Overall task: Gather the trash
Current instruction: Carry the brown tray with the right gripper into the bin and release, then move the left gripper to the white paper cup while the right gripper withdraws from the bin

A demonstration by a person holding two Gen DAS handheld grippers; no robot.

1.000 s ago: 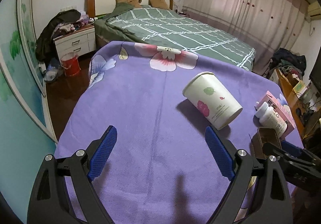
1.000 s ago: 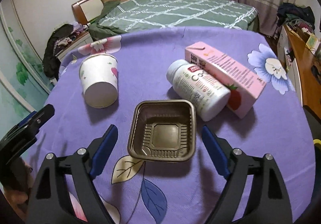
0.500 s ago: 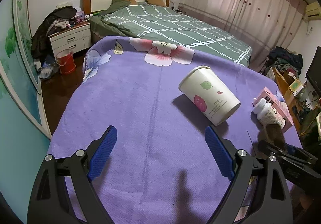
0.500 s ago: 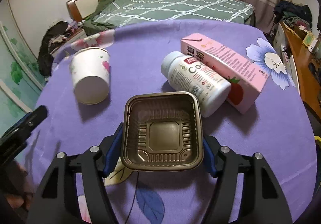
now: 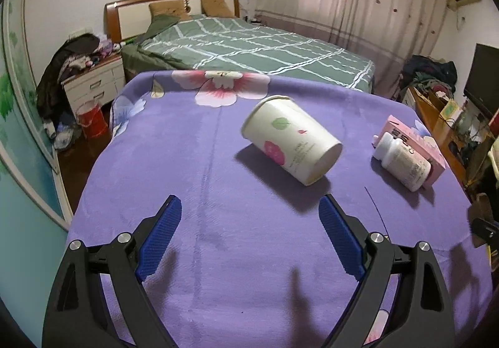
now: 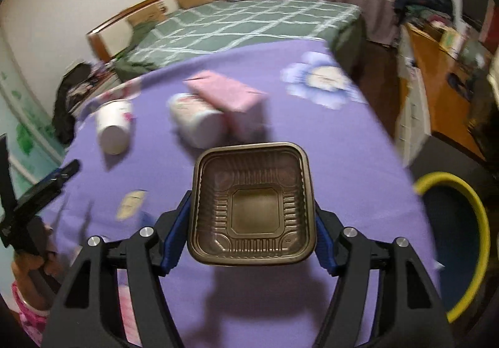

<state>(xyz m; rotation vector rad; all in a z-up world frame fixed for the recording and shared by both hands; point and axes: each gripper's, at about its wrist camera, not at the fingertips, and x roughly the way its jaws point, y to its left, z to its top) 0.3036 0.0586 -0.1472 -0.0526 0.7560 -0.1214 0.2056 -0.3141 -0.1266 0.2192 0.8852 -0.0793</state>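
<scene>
My right gripper point(image 6: 252, 223) is shut on a brown plastic tray point(image 6: 252, 204) and holds it lifted above the purple cloth point(image 6: 327, 135). A paper cup point(image 6: 113, 129), a white bottle point(image 6: 198, 123) and a pink carton point(image 6: 230, 98) lie on the cloth beyond it. My left gripper point(image 5: 249, 238) is open and empty above the cloth point(image 5: 187, 160). In the left wrist view the paper cup point(image 5: 290, 148) lies on its side ahead of it, with the white bottle point(image 5: 402, 164) and pink carton point(image 5: 418, 142) to the right.
A bin with a yellow rim point(image 6: 452, 238) stands on the floor right of the table. A bed point(image 5: 249, 45) lies behind the table. A wooden desk point(image 6: 436, 92) with clutter is at the right. A nightstand point(image 5: 93, 85) and red bucket point(image 5: 92, 121) are at left.
My right gripper closed on the brown tray, lifted it off the cloth and swung right, bringing the yellow-rimmed bin into view. My left gripper stayed open and shifted slightly.
</scene>
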